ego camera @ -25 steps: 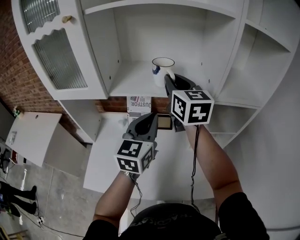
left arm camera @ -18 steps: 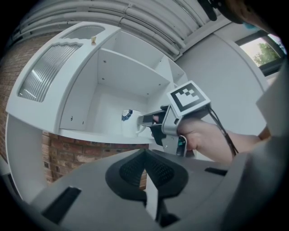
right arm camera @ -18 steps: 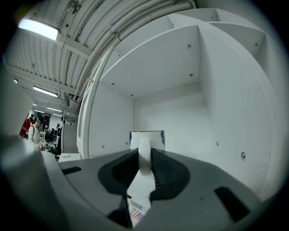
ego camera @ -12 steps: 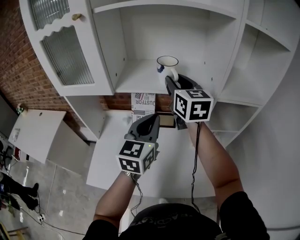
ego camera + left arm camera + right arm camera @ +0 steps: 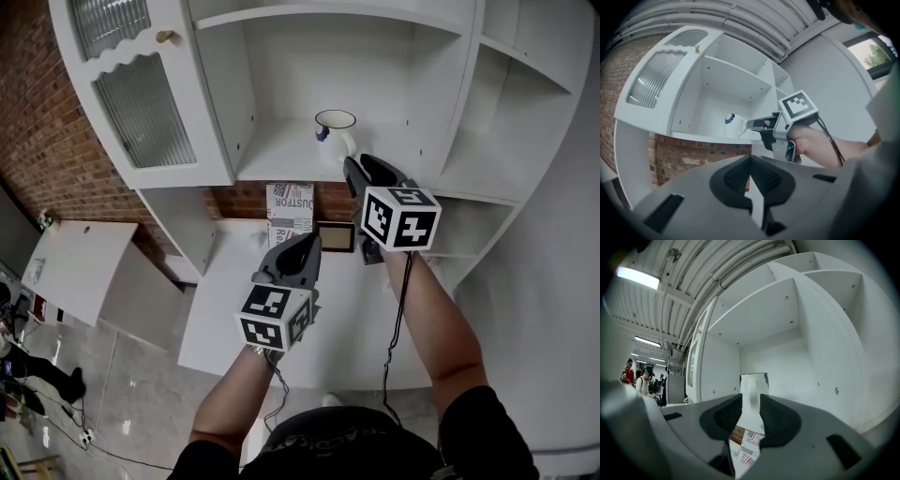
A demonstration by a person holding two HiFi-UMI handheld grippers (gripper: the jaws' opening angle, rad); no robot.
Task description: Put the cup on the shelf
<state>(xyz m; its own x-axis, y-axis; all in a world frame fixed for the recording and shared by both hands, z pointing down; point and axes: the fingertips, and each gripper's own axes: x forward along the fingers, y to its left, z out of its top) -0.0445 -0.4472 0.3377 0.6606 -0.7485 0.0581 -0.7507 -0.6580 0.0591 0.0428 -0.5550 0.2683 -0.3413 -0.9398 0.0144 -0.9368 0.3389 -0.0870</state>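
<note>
Showing "STFOR" print, a box (image 5: 291, 208) sits below the cup (image 5: 335, 132) (on shelf (image 5: 277, 161)).

Red brick wall (image 5: 37, 131) above glossy grey floor (image 5: 122, 403).

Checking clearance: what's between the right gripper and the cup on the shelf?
Nothing. The left gripper view shows just a sliver of bare shelf between the cup and the right gripper, whose closing jaws hold nothing.

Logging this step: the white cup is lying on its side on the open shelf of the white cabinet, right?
No: the white cup stands upright on the open shelf of the white cabinet. The head view shows its rim facing up.
</note>
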